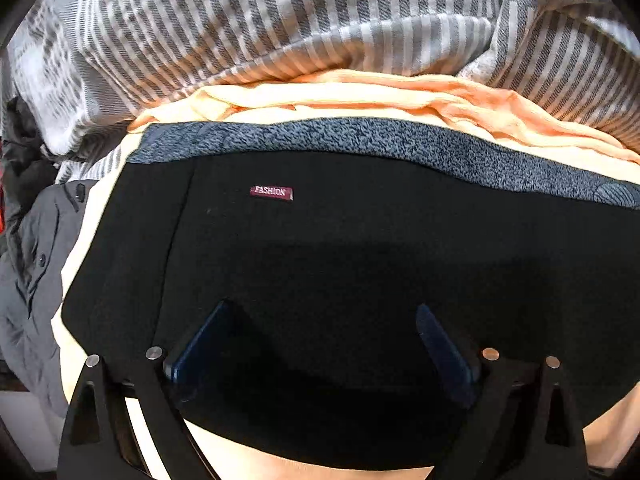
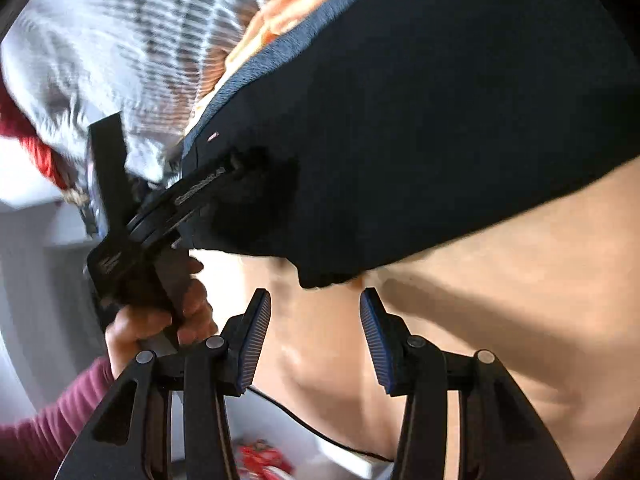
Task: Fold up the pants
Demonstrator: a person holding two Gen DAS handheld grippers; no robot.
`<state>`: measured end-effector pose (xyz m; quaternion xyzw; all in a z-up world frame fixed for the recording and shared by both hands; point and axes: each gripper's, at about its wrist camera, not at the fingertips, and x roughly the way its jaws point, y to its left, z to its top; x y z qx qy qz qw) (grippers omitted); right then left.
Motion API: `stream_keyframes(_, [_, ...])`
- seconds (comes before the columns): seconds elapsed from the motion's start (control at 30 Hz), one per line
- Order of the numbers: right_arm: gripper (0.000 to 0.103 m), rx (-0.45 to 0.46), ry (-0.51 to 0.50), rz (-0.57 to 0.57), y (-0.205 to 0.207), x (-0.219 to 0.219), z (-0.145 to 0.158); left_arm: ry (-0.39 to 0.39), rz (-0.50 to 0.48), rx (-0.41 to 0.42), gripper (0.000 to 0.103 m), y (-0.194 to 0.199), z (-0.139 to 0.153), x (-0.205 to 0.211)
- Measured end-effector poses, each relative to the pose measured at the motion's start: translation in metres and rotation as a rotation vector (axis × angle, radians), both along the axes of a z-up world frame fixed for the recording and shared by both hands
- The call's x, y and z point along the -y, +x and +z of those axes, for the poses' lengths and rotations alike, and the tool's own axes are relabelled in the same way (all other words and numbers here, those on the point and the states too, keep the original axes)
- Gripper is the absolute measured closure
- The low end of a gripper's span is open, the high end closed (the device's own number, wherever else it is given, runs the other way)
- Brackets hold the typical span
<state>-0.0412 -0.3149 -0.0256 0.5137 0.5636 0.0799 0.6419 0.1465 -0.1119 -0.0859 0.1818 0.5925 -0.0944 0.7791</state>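
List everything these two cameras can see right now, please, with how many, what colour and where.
black fabric pants with grey fleecy lining: one, black, spread on the sheet in front of both grippers
small "FASHION" label: one, dark red, on the pants
pale peach bedsheet: one, peach and cream, under the pants
grey and white striped blanket: one, bunched behind the sheet
dark grey buttoned garment: one, at the left edge of the left wrist view
red items: blurred, at the left of the right wrist view
left gripper: one, black with blue pads, open, over the pants
right gripper: one, same build, open, near the pants' edge
left hand: one, maroon sleeve, holding the left gripper's handle
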Motion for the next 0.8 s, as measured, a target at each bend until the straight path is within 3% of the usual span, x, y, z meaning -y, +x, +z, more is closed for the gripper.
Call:
stream_keyframes(0.17, [0.054,0.002,0.026,-0.074,0.008,0.002,-0.009,-0.016,-0.017,0.001,0.007,-0.005,0.0,0.0])
stream_keyframes(0.2, [0.068,-0.003,0.033,-0.079,0.012,0.003,-0.011,-0.019,-0.018,-0.001,0.007,-0.005,0.0,0.0])
stream_keyframes(0.23, [0.096,-0.018,0.038,-0.081,0.013,0.003,-0.01,-0.02,-0.02,-0.005,0.007,-0.004,0.0,0.0])
stream_keyframes(0.3, [0.096,0.001,0.052,-0.087,0.016,0.004,-0.003,-0.023,-0.024,-0.011,0.007,-0.003,-0.001,-0.002])
stream_keyframes(0.4, [0.097,0.059,-0.016,-0.028,0.016,-0.001,0.018,-0.031,-0.031,-0.007,0.007,-0.002,-0.002,-0.006])
stream_keyframes(0.6, [0.098,-0.057,-0.037,0.013,-0.005,-0.008,-0.002,-0.008,-0.04,-0.009,0.006,-0.007,-0.001,-0.003])
stream_keyframes(0.7, [0.097,-0.06,-0.135,0.076,-0.014,-0.002,0.021,-0.036,-0.036,-0.052,0.006,-0.014,0.008,0.0])
stream_keyframes(0.8, [0.096,-0.016,-0.277,0.044,-0.018,0.031,0.051,-0.071,-0.075,-0.045,0.006,-0.031,0.023,0.011])
